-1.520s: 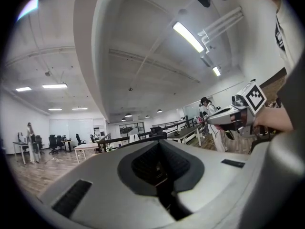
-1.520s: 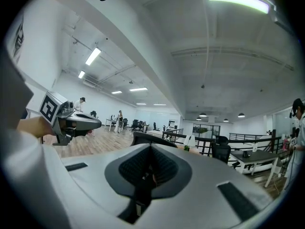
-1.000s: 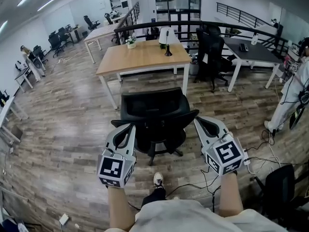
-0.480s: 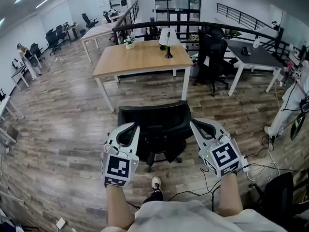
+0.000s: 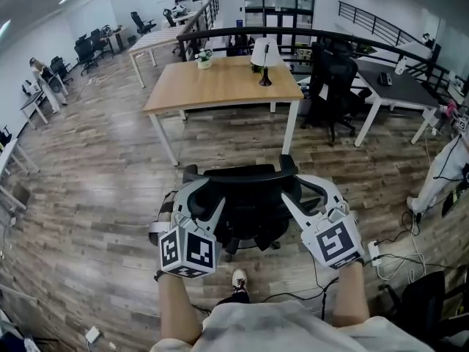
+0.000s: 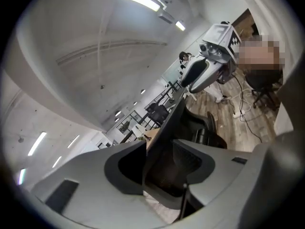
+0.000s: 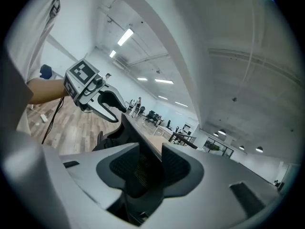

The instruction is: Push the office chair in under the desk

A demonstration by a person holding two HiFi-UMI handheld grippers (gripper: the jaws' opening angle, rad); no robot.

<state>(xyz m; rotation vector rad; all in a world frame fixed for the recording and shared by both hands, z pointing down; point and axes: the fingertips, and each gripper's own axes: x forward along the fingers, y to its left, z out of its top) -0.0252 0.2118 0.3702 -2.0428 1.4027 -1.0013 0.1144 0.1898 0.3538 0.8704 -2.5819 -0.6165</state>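
The black mesh office chair (image 5: 245, 200) stands just in front of me, its back toward me, facing the wooden desk (image 5: 220, 86) a step beyond it. My left gripper (image 5: 199, 198) is at the left end of the backrest's top edge and my right gripper (image 5: 304, 191) at the right end. Both sets of jaws are opening. In the left gripper view the backrest's edge (image 6: 167, 142) runs between my jaws (image 6: 159, 156). The right gripper view shows the same backrest edge (image 7: 138, 171) between its jaws (image 7: 150, 163). I cannot see the pads pressing on it.
A lamp (image 5: 264, 53) and a small plant (image 5: 204, 57) stand on the desk. Another black chair (image 5: 333, 86) and a dark desk (image 5: 396, 86) are at the right. A person (image 5: 447, 167) stands at far right. Cables and a power strip (image 5: 375, 251) lie on the floor.
Both grippers have moved from beside the chair's sides up to the ends of its backrest. Their jaws, shut before, now stand apart around the backrest's edge.
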